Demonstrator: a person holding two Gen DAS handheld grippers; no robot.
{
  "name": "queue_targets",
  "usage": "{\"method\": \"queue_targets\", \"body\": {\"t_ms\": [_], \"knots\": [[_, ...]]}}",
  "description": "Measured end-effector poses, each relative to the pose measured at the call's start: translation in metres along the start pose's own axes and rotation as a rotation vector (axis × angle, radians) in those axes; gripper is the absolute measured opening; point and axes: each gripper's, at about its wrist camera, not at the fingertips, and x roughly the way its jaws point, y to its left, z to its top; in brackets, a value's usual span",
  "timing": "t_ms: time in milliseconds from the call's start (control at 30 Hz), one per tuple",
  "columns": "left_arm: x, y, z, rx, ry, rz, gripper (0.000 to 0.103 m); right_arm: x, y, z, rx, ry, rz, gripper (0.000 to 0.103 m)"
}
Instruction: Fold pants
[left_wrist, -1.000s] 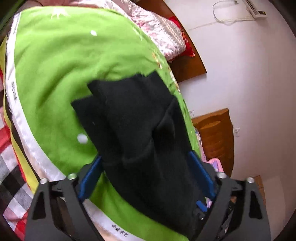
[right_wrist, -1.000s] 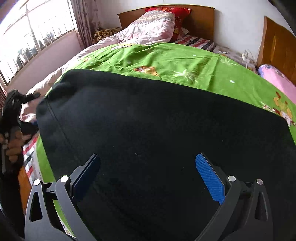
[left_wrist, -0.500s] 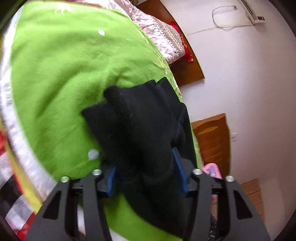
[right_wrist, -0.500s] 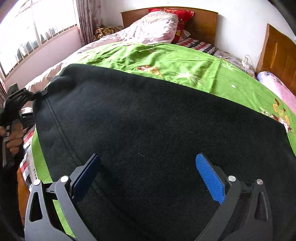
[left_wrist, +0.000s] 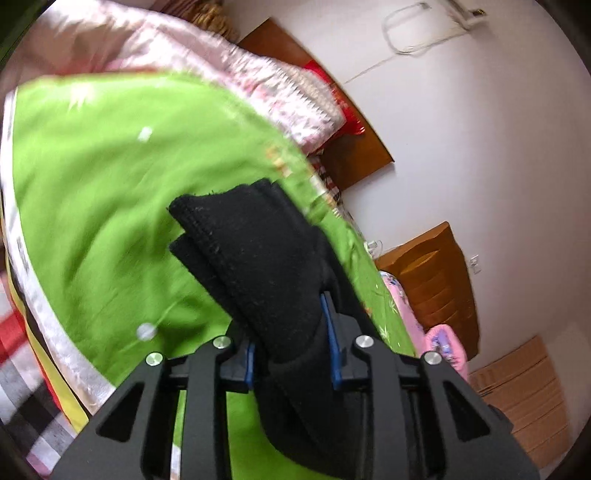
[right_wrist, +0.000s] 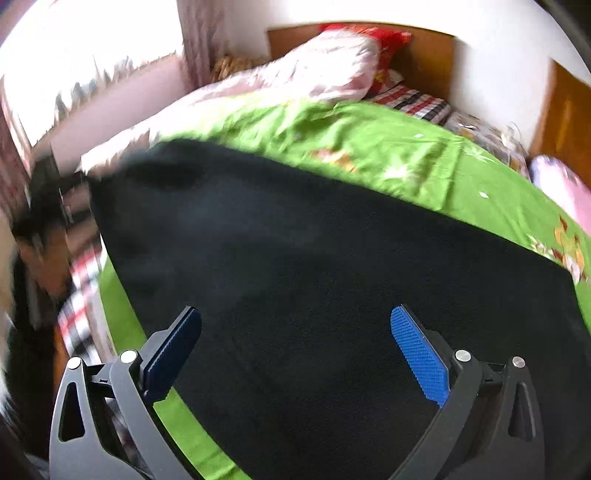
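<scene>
The bright green patterned bedspread (right_wrist: 388, 155) carries the black knit fabric pants (right_wrist: 332, 277), spread flat. The left gripper (left_wrist: 291, 332) clamps 1 bunched end; the right gripper (right_wrist: 295, 343) hovers above them, jaws apart. Step: likely starting a fold; next, carry that end across.

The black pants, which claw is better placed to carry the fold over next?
Left. The left claw is already shut on a bunched end of the black pants; the right claw hovers open above flat fabric.
</scene>
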Motion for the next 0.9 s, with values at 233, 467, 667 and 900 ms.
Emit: {"method": "queue_targets", "body": {"t_ms": [233,467,667,900], "knots": [[-0.009,-0.085,-0.006,0.187,-0.087,0.092,0.027,-0.024,-0.020,-0.007,0.057,-0.059,-0.001,0.099],[0.006,-0.260,-0.097,0.679,-0.111,0.059,0.027,-0.144,-0.161,-0.070,0.517,-0.388,-0.123,0.099],[0.086,-0.341,-0.244,1.046,0.156,0.028,0.033,-0.200,-0.231,-0.144,0.754,-0.499,-0.238,0.099],[0.109,-0.323,-0.380,1.288,0.380,-0.099,0.069,-0.202,-0.247,-0.201,0.821,-0.443,-0.257,0.099]]}}
